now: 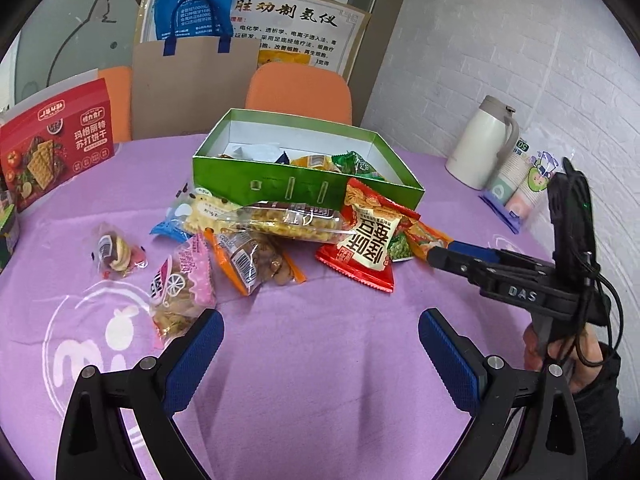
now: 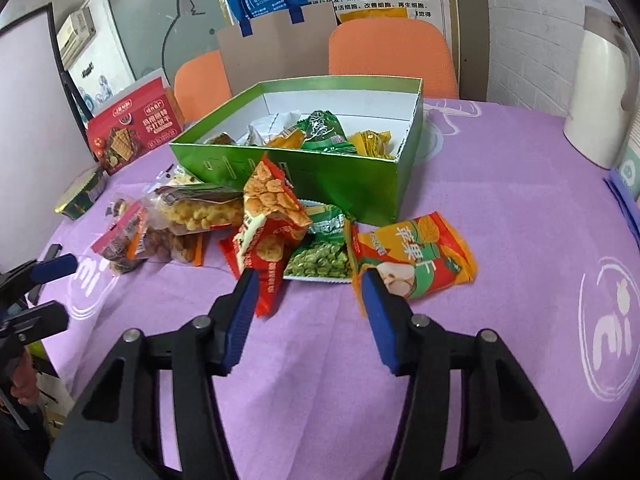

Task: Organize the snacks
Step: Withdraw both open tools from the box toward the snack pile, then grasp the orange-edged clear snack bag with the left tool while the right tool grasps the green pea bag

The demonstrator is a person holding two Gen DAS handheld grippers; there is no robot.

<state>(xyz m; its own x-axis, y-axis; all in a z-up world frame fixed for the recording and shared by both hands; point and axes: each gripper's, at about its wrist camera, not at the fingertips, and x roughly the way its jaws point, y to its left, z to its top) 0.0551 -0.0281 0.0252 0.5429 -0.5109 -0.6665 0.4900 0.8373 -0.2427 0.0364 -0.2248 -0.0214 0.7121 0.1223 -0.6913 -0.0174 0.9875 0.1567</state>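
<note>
Snack packets lie heaped on the purple surface [image 2: 500, 208] against the green box [image 2: 320, 176], several already inside. Both our jaws gape, holding nothing; right gripper [image 2: 308, 276] faces the green pea pack [image 2: 320, 258]. Risk: overlapping red bag [image 2: 264, 240] snags, dragging along
</note>
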